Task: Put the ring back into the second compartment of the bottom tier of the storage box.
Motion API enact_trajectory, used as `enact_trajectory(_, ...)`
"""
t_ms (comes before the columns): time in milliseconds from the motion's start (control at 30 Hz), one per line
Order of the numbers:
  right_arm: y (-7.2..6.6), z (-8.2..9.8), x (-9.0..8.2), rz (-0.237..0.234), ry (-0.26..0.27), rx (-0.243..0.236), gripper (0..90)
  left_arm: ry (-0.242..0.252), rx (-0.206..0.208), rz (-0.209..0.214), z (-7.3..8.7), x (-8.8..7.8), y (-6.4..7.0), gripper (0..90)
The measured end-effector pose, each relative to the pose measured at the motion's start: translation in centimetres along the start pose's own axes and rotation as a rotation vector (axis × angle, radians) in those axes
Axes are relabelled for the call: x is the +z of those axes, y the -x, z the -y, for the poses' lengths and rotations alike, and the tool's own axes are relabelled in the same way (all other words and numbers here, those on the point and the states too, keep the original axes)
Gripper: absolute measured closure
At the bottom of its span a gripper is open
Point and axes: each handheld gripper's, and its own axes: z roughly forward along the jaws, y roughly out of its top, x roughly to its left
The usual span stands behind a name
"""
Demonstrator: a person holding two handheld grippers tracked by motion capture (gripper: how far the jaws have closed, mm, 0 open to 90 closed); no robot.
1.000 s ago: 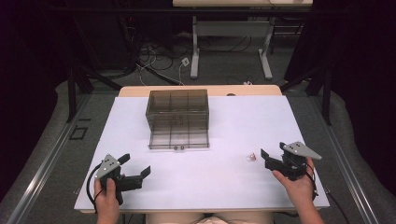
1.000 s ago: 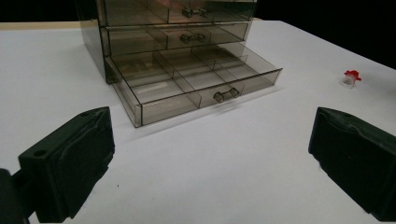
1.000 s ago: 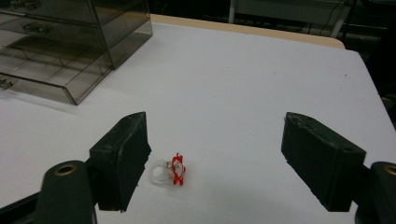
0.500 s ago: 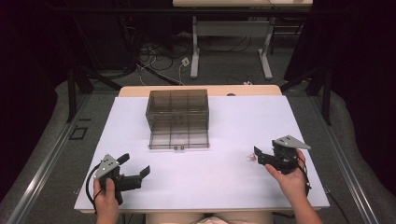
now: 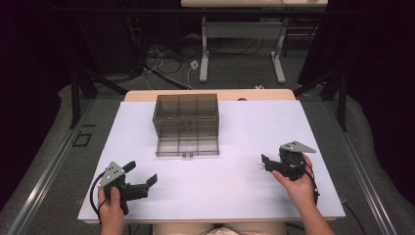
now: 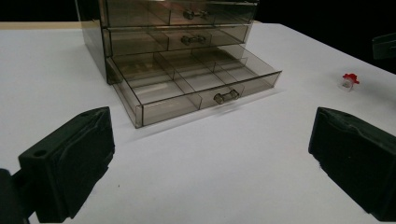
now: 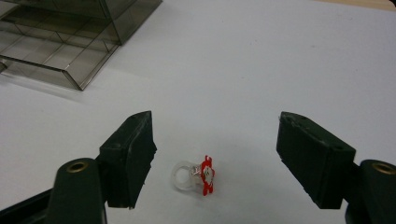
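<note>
My white desk (image 5: 235,191) stands on grey floor (image 5: 58,147) in a dark room. Drawer box (image 5: 186,117): bottom drawer (image 5: 187,146) out, compartments empty. Ring (image 7: 195,175) lies between my right tongs (image 7: 215,161), closing, not yet gripping. Left tongs (image 6: 210,154) wide, empty.

Tabletop (image 5: 220,181) front half is bare white: free passage between left gripper (image 5: 142,177) and right gripper (image 5: 265,165). Only obstacle at the back centre: drawer box (image 5: 186,115), its bottom drawer (image 5: 187,145) pulled out toward the person, sticking into the middle lane. Wide clear strips left and right of the box. Small ring (image 7: 194,176) lies on the tabletop between the right jaws, touching neither; gaps on both sides, the left one narrower. Nothing between the left jaws.
</note>
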Motion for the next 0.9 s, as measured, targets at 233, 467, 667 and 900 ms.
enact_trajectory(233,-0.4,0.6,0.7,0.031,-0.03,0.006,36.3,0.0,-0.003,0.0,0.0,0.1,0.0,0.4)
enact_trajectory(467,-0.6,0.8,1.6,0.037,-0.065,0.0,43.3,-0.003,-0.006,0.001,0.0,0.1,0.0,0.4)
enact_trajectory(667,-0.7,1.1,2.3,0.023,-0.102,0.017,48.5,-0.004,-0.008,0.001,0.1,0.1,0.0,0.4)
enact_trajectory(900,-0.8,1.5,2.7,0.033,-0.12,0.036,53.7,-0.004,-0.02,0.003,0.1,0.1,-0.1,0.4)
